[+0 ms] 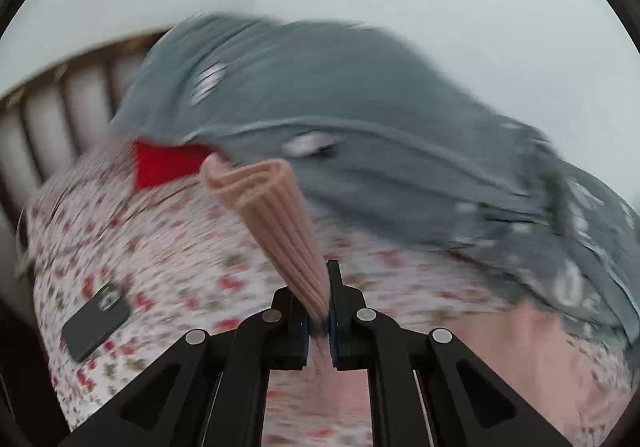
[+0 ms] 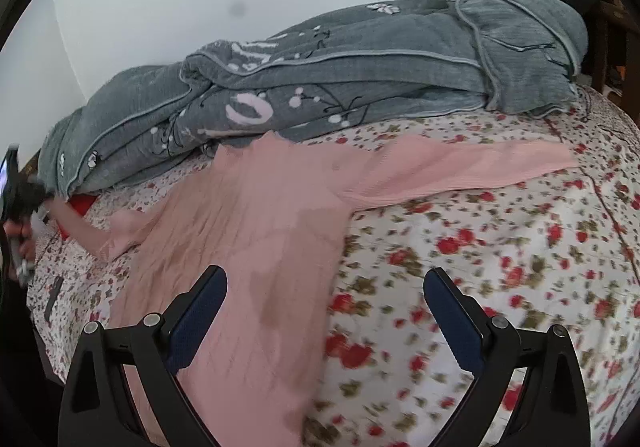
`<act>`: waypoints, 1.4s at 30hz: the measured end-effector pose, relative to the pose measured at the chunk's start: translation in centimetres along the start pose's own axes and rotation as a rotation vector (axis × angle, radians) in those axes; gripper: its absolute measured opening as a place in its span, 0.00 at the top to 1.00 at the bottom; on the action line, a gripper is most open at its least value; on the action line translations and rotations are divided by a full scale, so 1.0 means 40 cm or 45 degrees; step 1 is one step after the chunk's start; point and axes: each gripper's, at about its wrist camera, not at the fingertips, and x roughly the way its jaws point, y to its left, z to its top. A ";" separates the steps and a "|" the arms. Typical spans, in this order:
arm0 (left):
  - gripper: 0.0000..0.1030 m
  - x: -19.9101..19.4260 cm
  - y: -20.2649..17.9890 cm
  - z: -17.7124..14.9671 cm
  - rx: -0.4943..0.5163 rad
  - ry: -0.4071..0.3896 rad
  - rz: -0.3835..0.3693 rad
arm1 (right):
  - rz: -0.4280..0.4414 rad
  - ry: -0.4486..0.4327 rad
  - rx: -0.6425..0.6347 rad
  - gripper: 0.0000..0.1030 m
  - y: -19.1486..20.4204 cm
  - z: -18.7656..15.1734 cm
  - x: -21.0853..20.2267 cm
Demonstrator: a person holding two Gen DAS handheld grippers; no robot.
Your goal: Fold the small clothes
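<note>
No brand, label or legible writing anywhere here; the grey quilt (image 2: 320, 79) carries only pale blossom prints and a light piped hem. The left gripper (image 1: 319, 311) has its jaws clenched on a ribbed pink sleeve (image 1: 276, 215), the knit standing up from between the pads in fine lengthwise ridges and curling over at its cuff. That sleeve belongs to the pink top (image 2: 248, 231), a soft, thinly ribbed knit spread flat on the floral bedsheet (image 2: 500, 267), near the sheet's middle, its upper edge just beside the quilt heaped along the wall-side edge of the bed. Its other sleeve (image 2: 460, 167) stretches out flat toward the far end of the bed. The right gripper (image 2: 325, 311) hangs over the top's hem edge with jaws released wide, blue textured pads showing, nothing between them. A dark, flat smartphone (image 1: 96, 321) lies on the sheet toward the left edge. A red fabric patch (image 1: 166, 165) peeks from under the quilt. A slatted wooden headboard (image 1: 52, 115) stands behind, blurred.
</note>
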 end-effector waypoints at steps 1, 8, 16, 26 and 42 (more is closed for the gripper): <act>0.93 -0.017 -0.054 0.001 0.034 -0.009 -0.024 | -0.009 -0.013 0.004 0.05 -0.016 -0.002 -0.016; 0.93 -0.084 -0.496 -0.095 0.342 -0.030 -0.214 | -0.133 -0.109 0.036 0.05 -0.167 0.009 -0.161; 0.93 -0.035 -0.911 -0.400 0.698 0.148 -0.407 | -0.267 -0.118 0.070 0.05 -0.307 -0.019 -0.239; 0.32 -0.023 -1.005 -0.625 0.967 0.250 -0.431 | -0.214 -0.021 0.074 0.05 -0.335 -0.049 -0.160; 0.19 -0.008 -0.483 -0.401 0.424 0.182 -0.275 | -0.175 -0.054 0.015 0.31 -0.345 0.072 -0.038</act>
